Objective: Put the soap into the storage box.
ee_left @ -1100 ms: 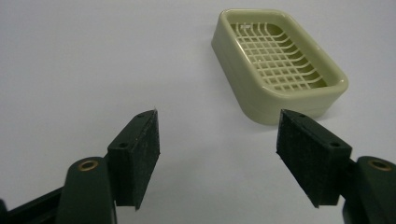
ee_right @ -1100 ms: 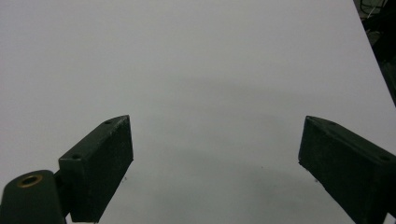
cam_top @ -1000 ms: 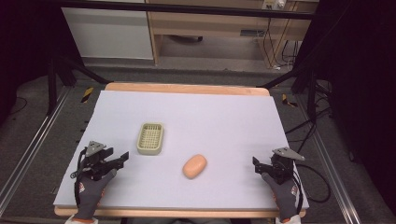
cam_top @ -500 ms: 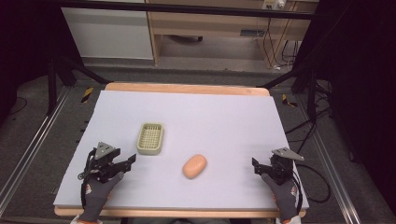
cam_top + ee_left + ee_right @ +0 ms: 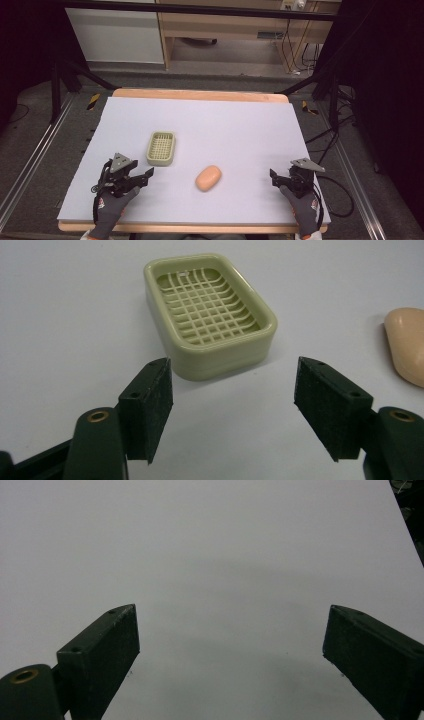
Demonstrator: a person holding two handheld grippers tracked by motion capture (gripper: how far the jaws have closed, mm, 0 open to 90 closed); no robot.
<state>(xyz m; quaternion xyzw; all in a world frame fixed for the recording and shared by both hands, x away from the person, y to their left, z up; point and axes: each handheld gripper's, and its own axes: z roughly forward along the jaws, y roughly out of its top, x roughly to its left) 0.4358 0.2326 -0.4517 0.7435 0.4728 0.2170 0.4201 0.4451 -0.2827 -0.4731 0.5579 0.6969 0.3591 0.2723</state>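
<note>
1. since a second ago the left gripper [image 5: 141, 179] has slid forward and to the right across the pale lilac table cover [image 5: 240, 125], closing on the pale green plastic soap dish with a lattice floor [image 5: 161, 148]; the right gripper [image 5: 278, 178] has hardly stirred from its spot near the right edge.
2. in the high view the left gripper sits just short of the soap dish, its jaws pointing up toward the dish's near end, with a grey gloved hand [image 5: 111, 207] behind it.
3. in the left gripper view the left gripper [image 5: 232, 395] has its black jaws spread wide with nothing between them, and the soap dish [image 5: 210, 315] stands just beyond the tips, empty, apart from both pads.
4. the peach-coloured oval bar of soap [image 5: 208, 177] lies flat on the cover, to the right of the soap dish and a little nearer the person, clear of it; the soap [image 5: 407, 345] also peeks in at the right edge of the left gripper view.
5. the right gripper [image 5: 230, 635] in its own view has its jaws wide apart too, holding nothing, looking over bare cover.
6. the other gloved hand [image 5: 302, 210] holds the right gripper well apart from the soap, with a black cable looping off the table's right side.
</note>
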